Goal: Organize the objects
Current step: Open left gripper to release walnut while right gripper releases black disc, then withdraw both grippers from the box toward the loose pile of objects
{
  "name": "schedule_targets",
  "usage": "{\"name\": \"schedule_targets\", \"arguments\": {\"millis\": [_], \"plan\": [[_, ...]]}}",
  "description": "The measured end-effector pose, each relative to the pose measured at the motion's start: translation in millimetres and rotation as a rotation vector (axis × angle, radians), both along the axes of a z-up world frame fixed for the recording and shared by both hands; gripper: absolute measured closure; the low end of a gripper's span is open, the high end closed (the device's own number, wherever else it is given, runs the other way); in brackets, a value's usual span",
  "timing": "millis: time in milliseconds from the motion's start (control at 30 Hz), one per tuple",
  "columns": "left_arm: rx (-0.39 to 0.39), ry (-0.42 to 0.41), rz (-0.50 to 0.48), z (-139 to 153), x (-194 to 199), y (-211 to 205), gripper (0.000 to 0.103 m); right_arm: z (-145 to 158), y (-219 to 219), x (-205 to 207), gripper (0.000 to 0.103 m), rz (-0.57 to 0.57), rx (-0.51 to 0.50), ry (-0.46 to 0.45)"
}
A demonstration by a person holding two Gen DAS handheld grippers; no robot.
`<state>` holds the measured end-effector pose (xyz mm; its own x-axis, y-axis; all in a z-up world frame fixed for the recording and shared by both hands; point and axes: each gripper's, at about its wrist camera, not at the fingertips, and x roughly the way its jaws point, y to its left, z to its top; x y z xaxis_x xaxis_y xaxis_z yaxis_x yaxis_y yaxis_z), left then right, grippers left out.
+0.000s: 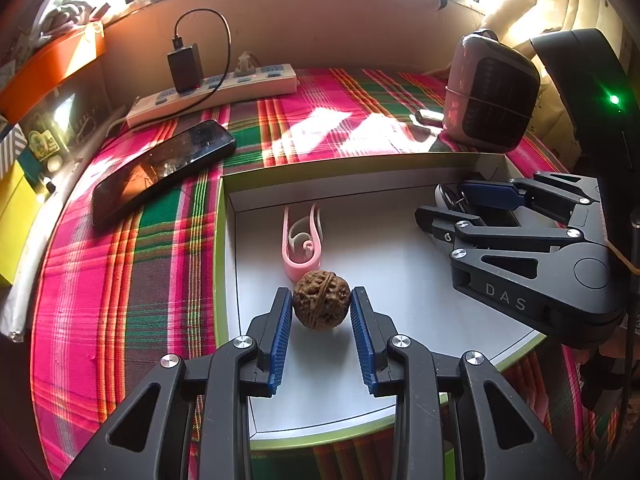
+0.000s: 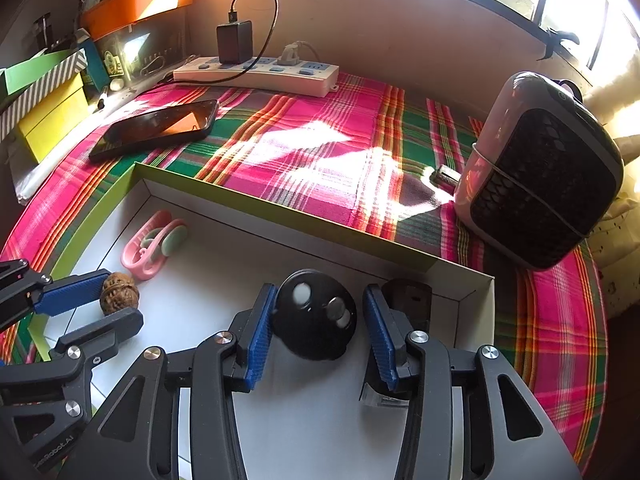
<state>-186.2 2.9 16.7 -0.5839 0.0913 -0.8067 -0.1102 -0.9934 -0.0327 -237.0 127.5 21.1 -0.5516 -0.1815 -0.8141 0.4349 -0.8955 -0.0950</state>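
Blue pads of left claw (image 1: 320, 304) flanked walnut (image 1: 321, 301), barely clear, not clamping | right claw (image 2: 320, 320) stood apart around black remote (image 2: 316, 314), far pad clear | both inside green-rimmed box (image 1: 218, 240), near pink clip (image 1: 302, 242) | advice: lift straight up, avoid nudging.

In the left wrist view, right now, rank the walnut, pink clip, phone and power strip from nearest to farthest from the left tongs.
1. Walnut: between the left tongs, in the tray.
2. Pink clip: just beyond it, in the tray.
3. Phone: on the cloth, far left.
4. Power strip: against the back wall.
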Motion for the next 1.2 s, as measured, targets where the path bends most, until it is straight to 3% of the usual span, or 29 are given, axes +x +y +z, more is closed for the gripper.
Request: {"name": "schedule_targets", "arguments": {"millis": [200,600,1200], "plan": [[-0.003,-0.001,-0.006,0.6,2.5,1.6,0.07,0.9,0.8,1.9,0.052,-0.002,-0.002,0.004],[-0.001,0.003,0.002,5.2,8.1,2.9,0.065,9.6,6.2,11.8,0.052,-0.011,-0.032,0.021],[0.014,0.044,0.019,22.0,34.8,-0.8,0.065,27.5,13.2,44.6,0.052,-0.033,-0.065,0.065]]}}
